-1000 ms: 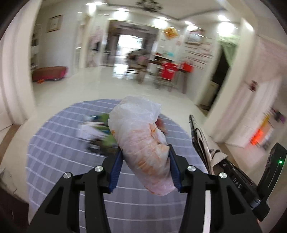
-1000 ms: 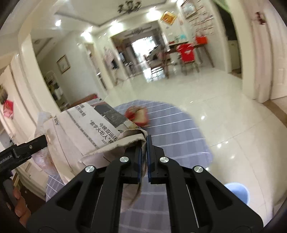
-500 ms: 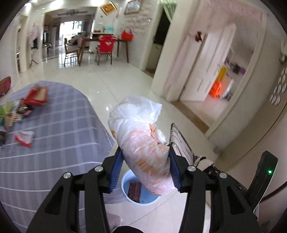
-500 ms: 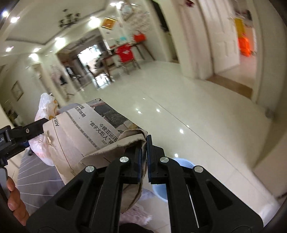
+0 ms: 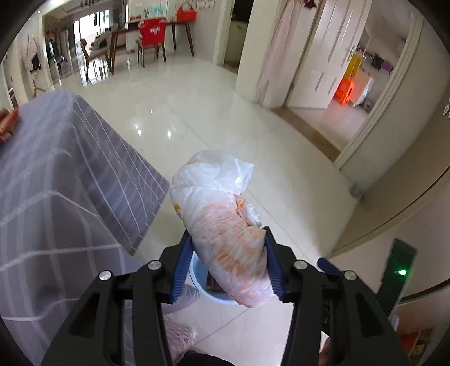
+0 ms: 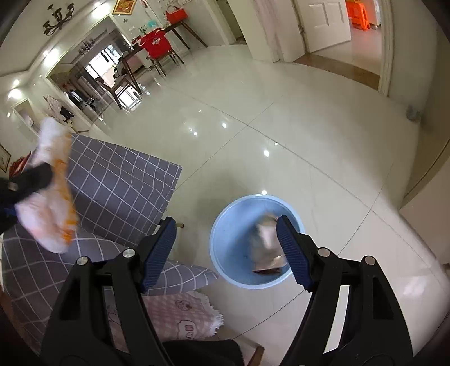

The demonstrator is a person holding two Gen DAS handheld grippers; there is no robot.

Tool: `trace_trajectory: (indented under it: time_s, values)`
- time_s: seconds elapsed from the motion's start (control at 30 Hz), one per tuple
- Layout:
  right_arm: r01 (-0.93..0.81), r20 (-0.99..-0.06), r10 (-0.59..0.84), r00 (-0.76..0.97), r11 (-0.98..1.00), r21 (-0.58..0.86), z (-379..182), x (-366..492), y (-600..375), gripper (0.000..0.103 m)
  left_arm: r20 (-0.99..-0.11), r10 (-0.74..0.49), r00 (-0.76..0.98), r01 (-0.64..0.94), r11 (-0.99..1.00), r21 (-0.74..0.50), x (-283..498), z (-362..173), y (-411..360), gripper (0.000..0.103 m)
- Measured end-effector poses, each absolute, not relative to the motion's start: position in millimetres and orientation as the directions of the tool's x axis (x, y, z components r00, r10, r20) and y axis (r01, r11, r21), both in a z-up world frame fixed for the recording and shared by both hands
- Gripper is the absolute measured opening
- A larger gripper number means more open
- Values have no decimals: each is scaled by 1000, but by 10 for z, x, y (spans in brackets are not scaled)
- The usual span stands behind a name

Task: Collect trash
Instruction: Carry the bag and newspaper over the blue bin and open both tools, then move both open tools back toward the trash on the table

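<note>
This is a lived-in home, seen from an open hall. Glossy pale floor tiles (image 6: 281, 118) run to a dining area with a wooden dining table (image 5: 146, 31) and a chair draped in a red cover (image 5: 152, 31). A black chandelier (image 6: 57, 19) hangs from the ceiling, and white panelled doors (image 5: 329, 56) open onto side rooms. Close by, a grey checked tablecloth (image 6: 112, 180) covers a bench, and a light blue bin (image 6: 233, 242) stands on the floor beside its edge.

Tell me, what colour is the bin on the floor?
Light blue; the bin shows best in the right wrist view.
</note>
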State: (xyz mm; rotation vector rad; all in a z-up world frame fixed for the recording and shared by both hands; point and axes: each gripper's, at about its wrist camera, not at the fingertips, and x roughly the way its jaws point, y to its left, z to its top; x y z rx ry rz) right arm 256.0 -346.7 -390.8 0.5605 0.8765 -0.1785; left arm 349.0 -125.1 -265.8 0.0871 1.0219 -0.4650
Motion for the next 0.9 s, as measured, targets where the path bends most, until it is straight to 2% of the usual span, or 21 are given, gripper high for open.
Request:
trace_trajectory:
  time_s: [0.3, 0.53, 0.6, 0.63, 0.7, 0.9]
  values:
    - [386, -743, 30, 669, 840, 382, -3775, 2381, -3369, 73, -876, -323, 357, 438, 887, -148, 3467, -3065, -1265, 48]
    - [400, -682, -41, 730, 834, 379, -3518, 2217, -3394, 73, -879, -340, 334, 461, 872, -162, 3486, -3070, -1361, 50]
    - [407, -658, -65, 750, 829, 383, -3411, 2154, -3419, 73, -876, -346, 335, 468, 868, -164, 3513, -3041, -1400, 56]
    - [407, -648, -71, 758, 828, 385, -3365, 2129, -3432, 74, -876, -351, 331, 471, 866, -168, 3524, -3022, -1421, 70]
    - [408, -637, -83, 766, 829, 383, -3291, 2095, -3439, 74, -873, -336, 353, 453, 878, -154, 3541, -2971, -1422, 81]
    - [393, -620, -78, 780, 833, 389, -3107, 2010, -3407, 74, -855, -354, 379, 434, 884, -174, 3485, -2787, -1302, 81]
